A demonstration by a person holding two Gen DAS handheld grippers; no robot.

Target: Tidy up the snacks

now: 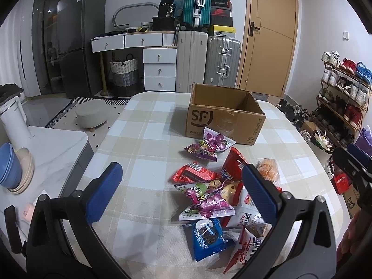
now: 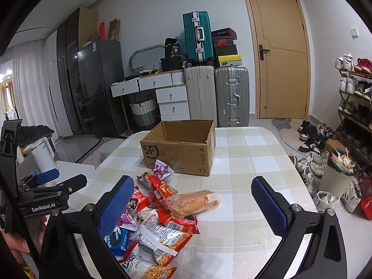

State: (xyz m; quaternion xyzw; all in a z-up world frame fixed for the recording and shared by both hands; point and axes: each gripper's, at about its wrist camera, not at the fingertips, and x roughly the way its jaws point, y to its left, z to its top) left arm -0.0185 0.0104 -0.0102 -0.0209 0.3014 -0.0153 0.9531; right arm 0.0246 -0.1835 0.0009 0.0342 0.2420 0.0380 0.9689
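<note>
A pile of snack packets lies on the checked tablecloth: purple candy bags [image 1: 210, 200], a blue cookie pack [image 1: 208, 237], red packets [image 1: 194, 174] and an orange wrapped corn cob [image 2: 197, 201]. An open, empty cardboard box [image 1: 223, 118] marked SF stands behind the pile, also in the right wrist view as the box [image 2: 180, 150]. My left gripper [image 1: 181, 193] is open above the pile's left part. My right gripper [image 2: 193, 207] is open over the corn cob and the red packets. Nothing is held in either.
The table edge [image 1: 111, 125] drops to a grey stool [image 1: 90, 116] and a side counter with bowls [image 1: 14, 169] and a white kettle [image 1: 14, 121]. Shoes and a full bin [image 2: 337, 174] stand on the floor at the right. Suitcases [image 2: 218, 95] and drawers stand behind.
</note>
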